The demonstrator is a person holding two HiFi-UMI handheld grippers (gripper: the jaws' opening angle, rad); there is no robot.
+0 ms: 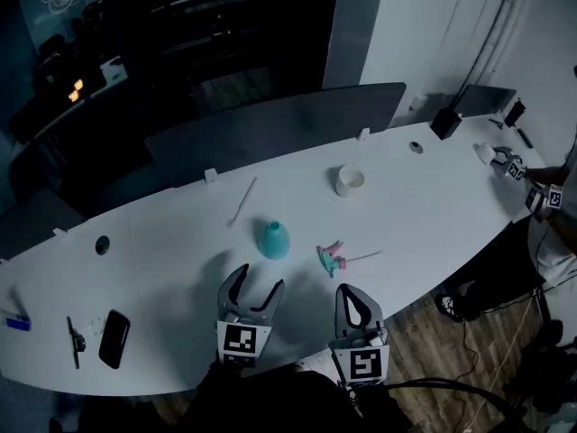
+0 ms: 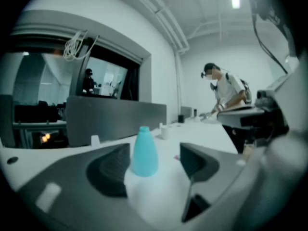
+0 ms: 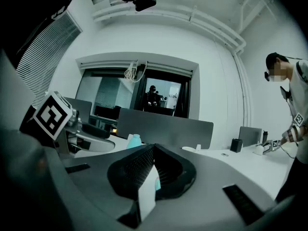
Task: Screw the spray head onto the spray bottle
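a dark phone (image 1: 114, 337) lies near the left end of the white table (image 1: 433, 215), well clear of the work. the left hand-held gripper (image 1: 260, 280) is released, its 2 jaws spread and empty. it is aimed straight at the teal spray bottle (image 1: 275, 239), likely so it can close round the body and steady it. the bottle stands upright just ahead of those jaws, untouched, with its neck up and bare, ready for a cap. just right of it, apart, the spray head (image 1: 332, 258) lies on its side with its thin tube trailing right. the right hand-held gripper (image 1: 348, 290) sits close in front of the head, clenched on nothing. it would have to open before lifting the head.
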